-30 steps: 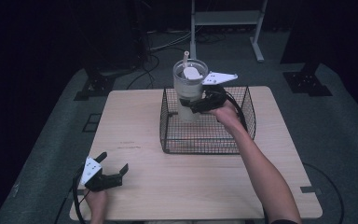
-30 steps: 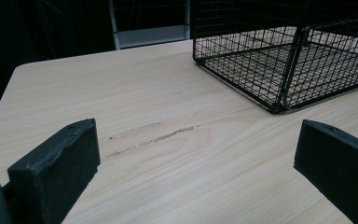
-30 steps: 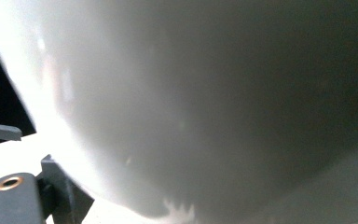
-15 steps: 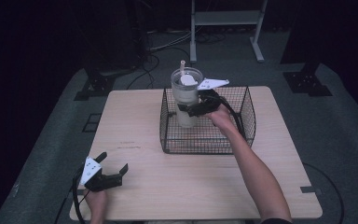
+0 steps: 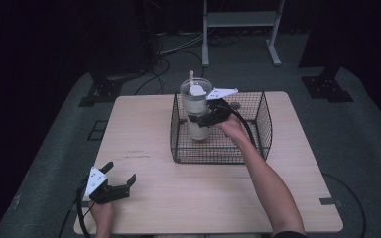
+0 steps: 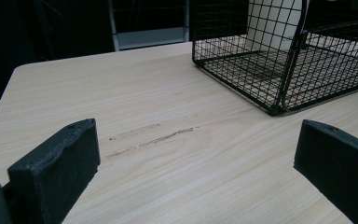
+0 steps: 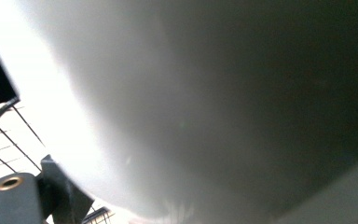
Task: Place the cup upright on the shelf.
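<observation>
step in hand: placing the tumbler into the wire basket; judged to be the lowering or setting-down phase, since the cup's base sits near the basket floor in the high view
tumbler location: inside the basket, at its back left corner, upright; whether the base touches the mesh floor cannot be told
tumbler detail: translucent, pale contents, clear lid with a straw standing up through it
right gripper: pinching the tumbler at mid-height, jaws pressed to its wall; in the right gripper view the cup wall sits right against the lens, with basket wire at lower left
left gripper: jaws spread wide, nothing between them, resting low at the near left corner of the table, well apart from the basket
left gripper view: bare wood between the jaws; basket ahead to the right, tumbler pale behind the mesh
next move (judgement): settle the base flat on the mesh, then spread the jaws and draw the right gripper up and clear of the rim without tipping the cup
risk (judgement): tall cup on a wire floor; a sideways pull on release could topple it
count, tumblers: one
count, straws: one
count, baskets: one
count, grippers: two
count, tables: one
</observation>
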`<state>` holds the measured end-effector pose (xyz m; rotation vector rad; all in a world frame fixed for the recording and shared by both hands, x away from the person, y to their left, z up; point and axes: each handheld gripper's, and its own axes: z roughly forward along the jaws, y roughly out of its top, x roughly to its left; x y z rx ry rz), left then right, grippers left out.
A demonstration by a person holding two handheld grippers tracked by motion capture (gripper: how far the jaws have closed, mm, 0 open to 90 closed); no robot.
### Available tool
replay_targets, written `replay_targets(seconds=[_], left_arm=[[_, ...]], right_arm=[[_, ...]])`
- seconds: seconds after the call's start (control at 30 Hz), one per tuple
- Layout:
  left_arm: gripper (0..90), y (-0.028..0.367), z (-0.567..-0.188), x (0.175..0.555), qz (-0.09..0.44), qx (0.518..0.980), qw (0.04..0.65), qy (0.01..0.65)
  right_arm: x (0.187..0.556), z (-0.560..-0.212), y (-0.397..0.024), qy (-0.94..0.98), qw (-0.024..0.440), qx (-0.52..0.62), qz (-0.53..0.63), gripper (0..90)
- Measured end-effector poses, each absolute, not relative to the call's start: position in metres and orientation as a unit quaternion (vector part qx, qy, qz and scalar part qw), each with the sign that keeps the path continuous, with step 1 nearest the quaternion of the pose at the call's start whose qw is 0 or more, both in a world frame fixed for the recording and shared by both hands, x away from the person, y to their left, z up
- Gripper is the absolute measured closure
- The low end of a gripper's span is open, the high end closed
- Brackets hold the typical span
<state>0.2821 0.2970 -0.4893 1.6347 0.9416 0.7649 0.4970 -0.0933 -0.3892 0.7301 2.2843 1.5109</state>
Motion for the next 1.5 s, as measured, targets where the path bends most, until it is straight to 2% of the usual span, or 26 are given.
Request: replay_targets(seconds=[0.37, 1.5], left_arm=[[0.0, 0.297, -0.490, 0.282, 0.319, 0.680, 0.529, 0.394], [0.0, 0.298, -0.490, 0.281, 0.318, 0.679, 0.531, 0.395]], right_arm=[[0.503, -0.401, -0.092, 0.813, 0.137, 0.255, 0.505, 9.0], [0.505, -0.419, -0.094, 0.827, 0.131, 0.227, 0.497, 8.8]])
